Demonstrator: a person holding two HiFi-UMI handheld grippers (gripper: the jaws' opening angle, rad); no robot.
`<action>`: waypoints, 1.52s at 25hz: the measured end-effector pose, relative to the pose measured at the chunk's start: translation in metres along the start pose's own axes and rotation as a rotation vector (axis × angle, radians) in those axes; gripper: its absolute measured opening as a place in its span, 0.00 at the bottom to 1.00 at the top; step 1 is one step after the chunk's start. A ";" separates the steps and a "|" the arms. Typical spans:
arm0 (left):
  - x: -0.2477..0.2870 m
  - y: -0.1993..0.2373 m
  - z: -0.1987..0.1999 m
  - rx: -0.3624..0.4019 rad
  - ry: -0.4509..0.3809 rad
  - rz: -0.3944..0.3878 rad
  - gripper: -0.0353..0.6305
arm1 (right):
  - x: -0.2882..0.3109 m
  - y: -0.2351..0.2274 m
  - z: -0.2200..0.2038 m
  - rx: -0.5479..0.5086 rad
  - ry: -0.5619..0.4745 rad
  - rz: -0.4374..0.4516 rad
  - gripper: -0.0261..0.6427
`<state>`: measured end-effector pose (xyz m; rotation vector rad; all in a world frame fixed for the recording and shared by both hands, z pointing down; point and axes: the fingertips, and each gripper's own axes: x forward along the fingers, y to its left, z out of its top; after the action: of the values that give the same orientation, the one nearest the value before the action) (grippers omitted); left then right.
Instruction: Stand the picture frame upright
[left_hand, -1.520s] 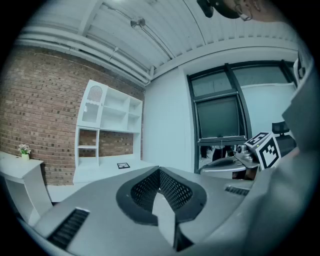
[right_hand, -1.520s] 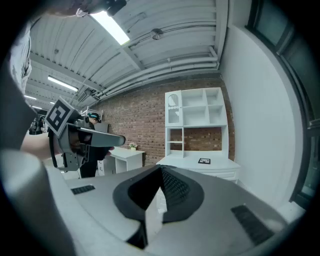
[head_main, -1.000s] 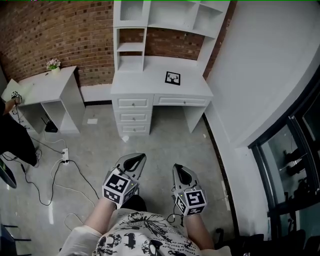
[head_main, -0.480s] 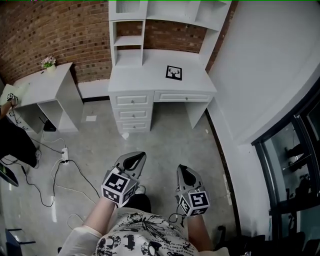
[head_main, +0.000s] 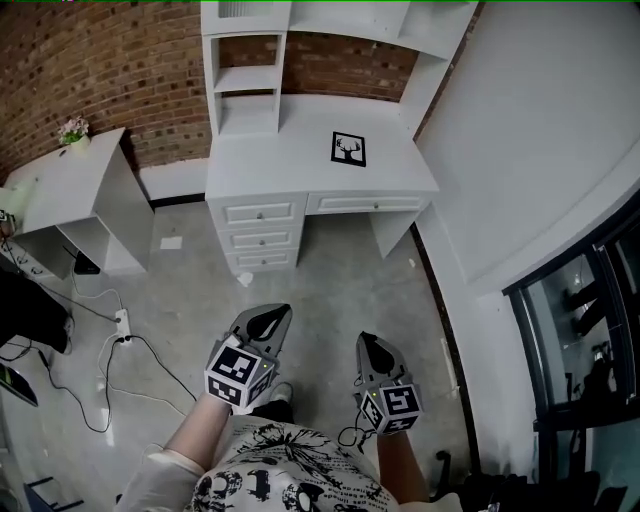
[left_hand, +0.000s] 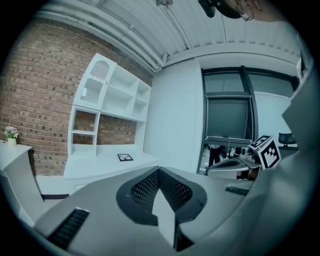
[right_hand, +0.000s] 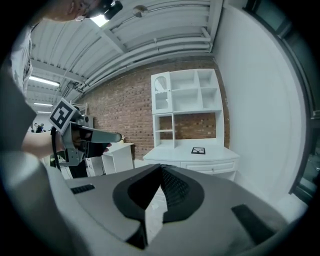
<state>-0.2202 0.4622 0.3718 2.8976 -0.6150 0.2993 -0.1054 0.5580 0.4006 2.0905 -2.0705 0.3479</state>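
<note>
**Frame lies flat, far from both claws**

One black-bordered, near-square picture frame with a deer print lies face-up on the far white desk, right of centre. The two claws, left gripper and right gripper, are pressed together, empty and well short of it. The right is more nearly in line.

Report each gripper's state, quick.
Left gripper: jaws shut, holding nothing.
Right gripper: jaws shut, holding nothing.
</note>
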 end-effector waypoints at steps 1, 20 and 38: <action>0.005 0.012 0.003 -0.003 0.005 -0.002 0.07 | 0.012 -0.002 0.004 0.004 0.001 -0.008 0.05; 0.140 0.125 0.007 -0.100 0.031 0.081 0.07 | 0.176 -0.095 0.029 -0.019 0.041 0.012 0.05; 0.401 0.146 0.093 -0.088 0.005 0.256 0.07 | 0.328 -0.346 0.099 -0.075 0.032 0.186 0.05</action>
<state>0.0935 0.1586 0.3907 2.7333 -0.9743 0.3024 0.2453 0.2202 0.4135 1.8431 -2.2286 0.3215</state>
